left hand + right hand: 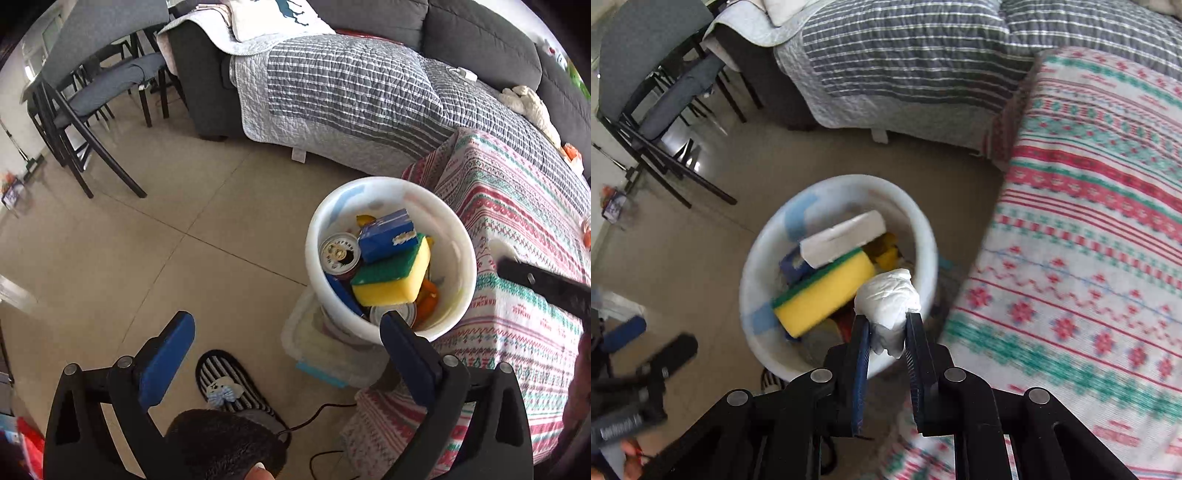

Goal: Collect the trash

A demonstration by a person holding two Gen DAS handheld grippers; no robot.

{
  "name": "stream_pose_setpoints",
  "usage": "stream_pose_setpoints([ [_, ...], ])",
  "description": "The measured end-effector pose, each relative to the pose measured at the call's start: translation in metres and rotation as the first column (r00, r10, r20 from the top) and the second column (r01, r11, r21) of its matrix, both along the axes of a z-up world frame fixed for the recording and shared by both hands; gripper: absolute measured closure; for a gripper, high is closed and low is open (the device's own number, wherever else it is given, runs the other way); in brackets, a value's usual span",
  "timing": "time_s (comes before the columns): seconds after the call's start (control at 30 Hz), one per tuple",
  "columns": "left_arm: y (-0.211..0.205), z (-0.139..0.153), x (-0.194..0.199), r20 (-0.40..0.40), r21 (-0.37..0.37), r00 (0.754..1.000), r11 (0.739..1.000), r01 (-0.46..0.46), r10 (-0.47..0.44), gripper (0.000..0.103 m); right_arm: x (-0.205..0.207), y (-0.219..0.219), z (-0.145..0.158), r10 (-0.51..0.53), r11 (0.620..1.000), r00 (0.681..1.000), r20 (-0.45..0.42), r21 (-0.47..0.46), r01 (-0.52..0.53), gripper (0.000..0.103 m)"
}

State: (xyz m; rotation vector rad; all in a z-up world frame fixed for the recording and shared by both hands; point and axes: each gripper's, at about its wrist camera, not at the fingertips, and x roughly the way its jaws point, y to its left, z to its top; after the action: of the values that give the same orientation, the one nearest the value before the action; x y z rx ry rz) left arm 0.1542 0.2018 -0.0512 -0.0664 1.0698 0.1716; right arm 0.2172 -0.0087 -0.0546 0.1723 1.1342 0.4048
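A white bucket (463, 254) stands on the floor beside the patterned tablecloth; it also shows in the right wrist view (753, 266). It holds a yellow-green sponge (393, 282), a blue carton (386, 234), cans (340, 254) and other trash. My right gripper (886, 323) is shut on a crumpled white tissue (888, 301) and holds it above the bucket's near right rim. A white box (844, 238) lies on the sponge (823, 291) there. My left gripper (288, 325) is open and empty, near the bucket's front edge. The right gripper's finger (543, 282) shows at the right.
A table with a red-green patterned cloth (1089, 258) stands right of the bucket. A sofa with a grey striped quilt (351, 96) is behind. Dark chairs (85, 110) stand at far left. A clear plastic bin (321, 350) and a striped slipper (229, 384) lie on the tile floor.
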Motion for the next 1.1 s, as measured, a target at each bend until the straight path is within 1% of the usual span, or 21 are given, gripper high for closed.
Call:
stream_pose_setpoints([
  [0.17,0.005,0.0,-0.005,-0.003,0.001,1.0,1.0,-0.006,0.006,0.001,0.012,0.01,-0.006,-0.009,1.0,1.0,-0.008,-0.002,0.009,0.083],
  [0.23,0.005,0.0,-0.006,-0.001,0.005,1.0,1.0,-0.005,0.005,0.001,0.015,0.01,-0.007,-0.013,1.0,1.0,-0.021,0.014,0.013,0.078],
  [0.3,0.002,0.0,-0.006,0.001,0.011,1.0,1.0,0.002,-0.002,0.001,0.017,0.007,-0.009,-0.034,0.999,0.999,-0.039,0.024,0.035,0.05],
  [0.37,-0.003,0.001,-0.008,0.002,0.02,1.0,1.0,0.01,-0.01,0.001,0.017,0.003,-0.006,-0.054,0.998,0.998,-0.04,0.033,0.056,0.041],
  [0.43,-0.009,0.004,-0.013,0.01,0.023,1.0,0.999,0.022,-0.022,0.001,0.012,-0.006,-0.002,-0.071,0.997,0.997,-0.04,0.036,0.073,0.038],
  [0.53,-0.024,0.008,-0.022,0.025,0.029,0.998,0.998,0.058,-0.059,0.001,-0.001,-0.023,0.005,-0.097,0.995,0.995,-0.025,0.012,0.098,0.032],
  [0.6,-0.036,0.012,-0.03,0.037,0.035,0.995,0.996,0.087,-0.088,0.001,-0.015,-0.035,0.012,-0.11,0.993,0.994,0.001,-0.039,0.11,0.027],
  [0.7,-0.055,0.018,-0.044,0.055,0.041,0.99,0.991,0.128,-0.13,0.001,-0.041,-0.057,0.022,-0.12,0.987,0.991,0.05,-0.1,0.125,0.023],
  [0.73,-0.062,0.02,-0.049,0.061,0.044,0.988,0.99,0.137,-0.139,0.001,-0.052,-0.066,0.026,-0.124,0.984,0.99,0.068,-0.121,0.132,0.022],
  [0.8,-0.074,0.023,-0.059,0.073,0.048,0.985,0.987,0.153,-0.157,0.001,-0.074,-0.085,0.034,-0.136,0.975,0.985,0.105,-0.163,0.152,0.015],
  [0.83,-0.081,0.025,-0.064,0.079,0.053,0.983,0.986,0.16,-0.164,0.001,-0.083,-0.093,0.038,-0.145,0.969,0.982,0.125,-0.181,0.166,0.014],
  [0.97,-0.104,0.033,-0.087,0.108,0.053,0.975,0.981,0.187,-0.192,0.001,-0.132,-0.13,0.054,-0.195,0.936,0.957,0.213,-0.252,0.247,0.007],
  [1.03,-0.115,0.037,-0.099,0.134,0.049,0.97,0.979,0.196,-0.201,0.001,-0.155,-0.146,0.06,-0.215,0.917,0.943,0.255,-0.279,0.285,0.005],
  [1.1,-0.124,0.04,-0.11,0.155,0.048,0.966,0.978,0.202,-0.207,0.001,-0.176,-0.161,0.064,-0.245,0.902,0.923,0.297,-0.28,0.33,0.004],
])
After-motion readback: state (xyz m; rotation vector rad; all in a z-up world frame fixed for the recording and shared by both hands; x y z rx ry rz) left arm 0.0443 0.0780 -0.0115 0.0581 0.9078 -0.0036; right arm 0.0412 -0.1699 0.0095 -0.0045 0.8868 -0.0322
